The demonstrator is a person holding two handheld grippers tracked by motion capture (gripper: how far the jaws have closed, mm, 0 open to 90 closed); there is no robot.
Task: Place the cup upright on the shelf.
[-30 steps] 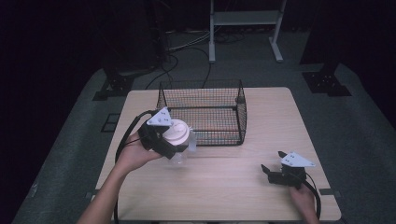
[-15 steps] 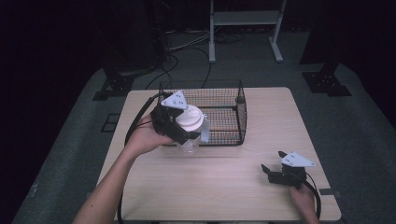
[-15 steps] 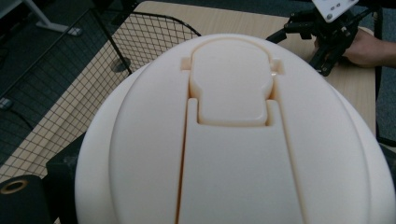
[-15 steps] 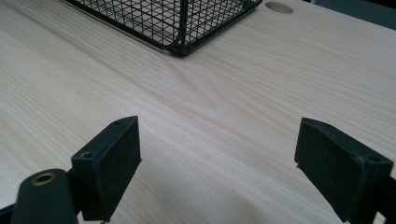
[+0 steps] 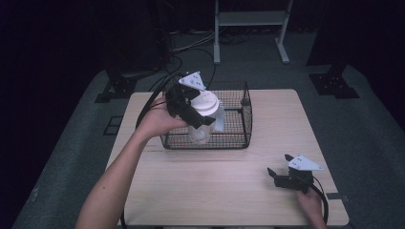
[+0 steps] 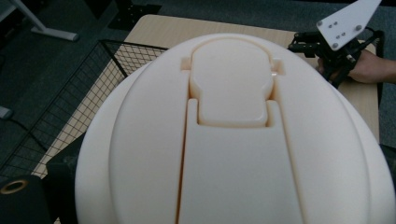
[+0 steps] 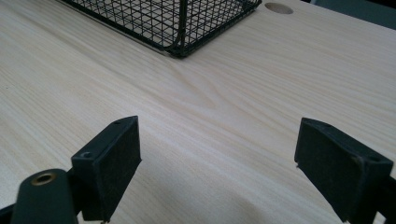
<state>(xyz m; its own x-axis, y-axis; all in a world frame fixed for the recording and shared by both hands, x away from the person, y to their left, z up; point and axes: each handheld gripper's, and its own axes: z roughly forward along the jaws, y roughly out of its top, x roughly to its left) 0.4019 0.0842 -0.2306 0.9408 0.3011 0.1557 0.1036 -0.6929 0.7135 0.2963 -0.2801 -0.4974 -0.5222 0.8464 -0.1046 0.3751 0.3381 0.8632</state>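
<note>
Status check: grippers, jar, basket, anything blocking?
Left gripper shut on jar, held over wire basket. Right gripper open, on table. Nothing blocking.

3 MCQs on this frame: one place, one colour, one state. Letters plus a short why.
1. Where is the jar?
A. on the floor
B. over the wire basket
C. beside the right gripper

2. Colour of the jar's lid?
A. cream
B. red
C. blue

3. The right gripper's jaws are:
A. shut on the jar
B. shut on the basket
C. open, empty

Answers:
B, the left gripper holds it above the basket.
A, the left gripper view shows a cream lid.
C, bare table lies between the jaws.
</note>
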